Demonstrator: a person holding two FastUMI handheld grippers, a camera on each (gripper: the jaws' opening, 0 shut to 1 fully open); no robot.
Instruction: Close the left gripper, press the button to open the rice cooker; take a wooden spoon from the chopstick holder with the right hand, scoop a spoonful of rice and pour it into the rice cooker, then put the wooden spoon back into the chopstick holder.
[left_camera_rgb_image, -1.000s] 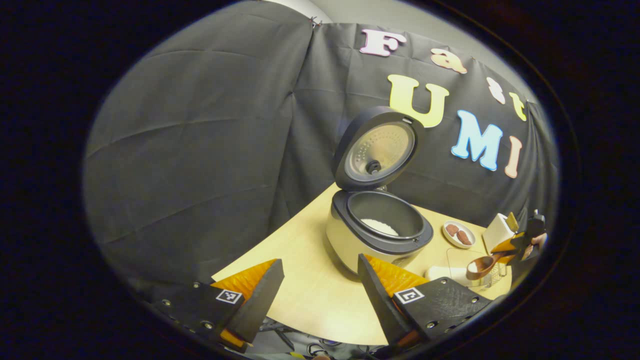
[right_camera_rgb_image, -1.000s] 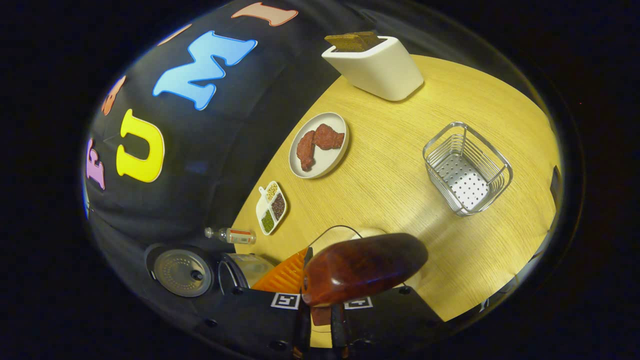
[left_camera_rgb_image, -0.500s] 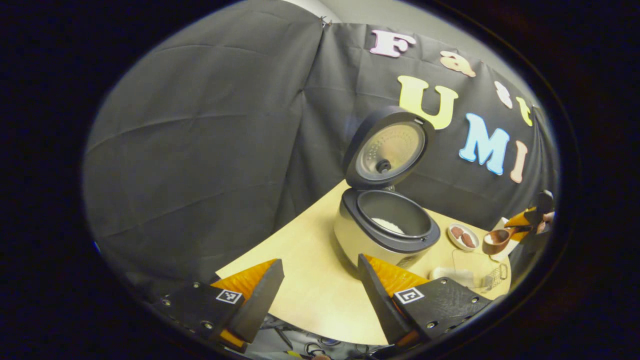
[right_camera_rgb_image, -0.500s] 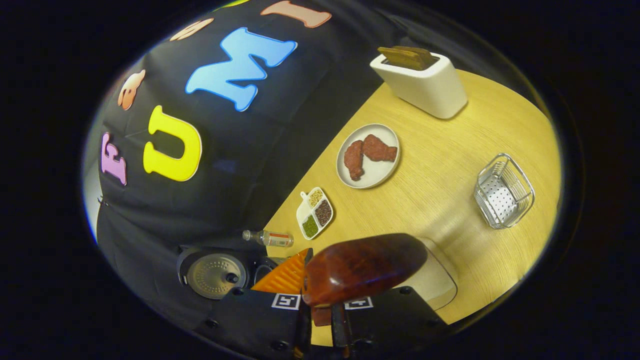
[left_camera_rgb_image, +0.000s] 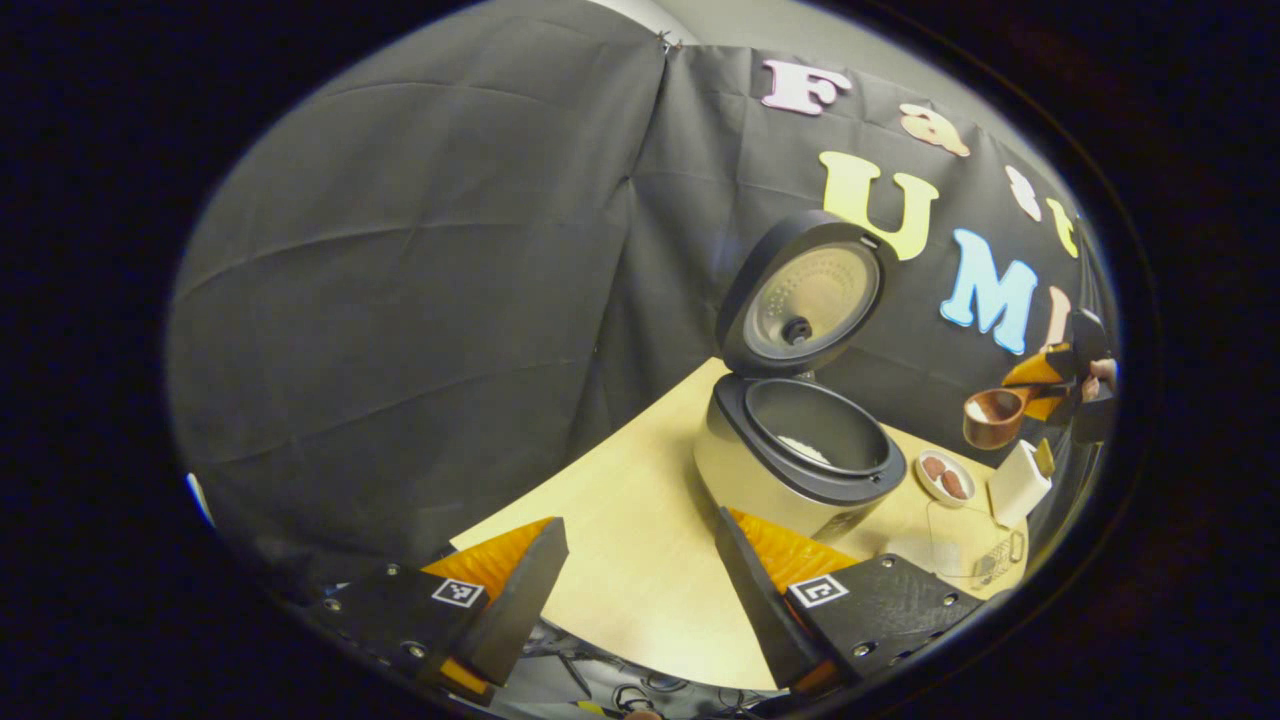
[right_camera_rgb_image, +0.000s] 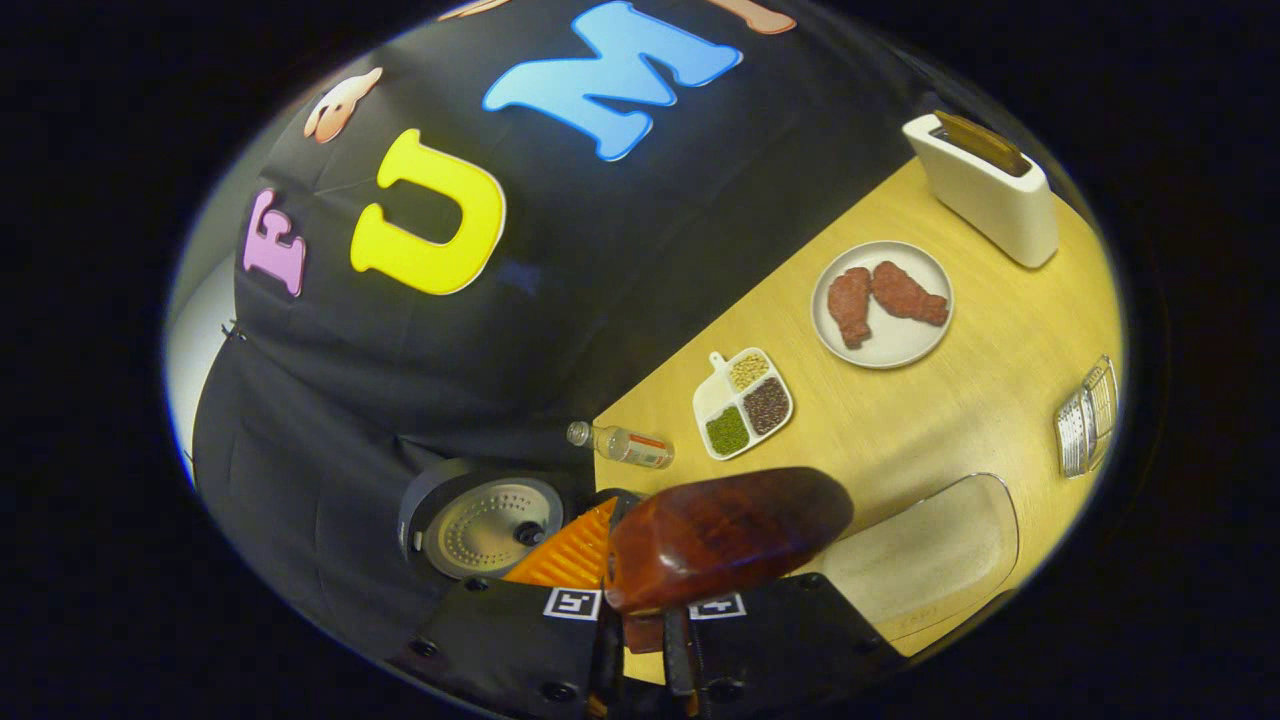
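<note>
Left gripper view: worktop (left_camera_rgb_image: 620, 560) carried rice cooker (left_camera_rgb_image: 790, 470) near its back edge, lid up, some rice inside. Left claw (left_camera_rgb_image: 630, 590) stood apart, gripping nothing. Right claw (right_camera_rgb_image: 640, 640) was clamped on wooden spoon (right_camera_rgb_image: 725, 535), bowl raised above the worktop.

One rice cooker (left_camera_rgb_image: 795, 465) stands open on one wooden table (right_camera_rgb_image: 960, 400). One wooden spoon (right_camera_rgb_image: 725, 535) is in view. There is one plate (right_camera_rgb_image: 882, 345) bearing two pieces of meat (right_camera_rgb_image: 850, 305), one divided dish (right_camera_rgb_image: 745, 400) with three kinds of grain, one small bottle (right_camera_rgb_image: 622, 445), one toaster (right_camera_rgb_image: 985, 195), one wire chopstick holder (right_camera_rgb_image: 1085, 418) and one clear rice tray (right_camera_rgb_image: 925, 560).
</note>
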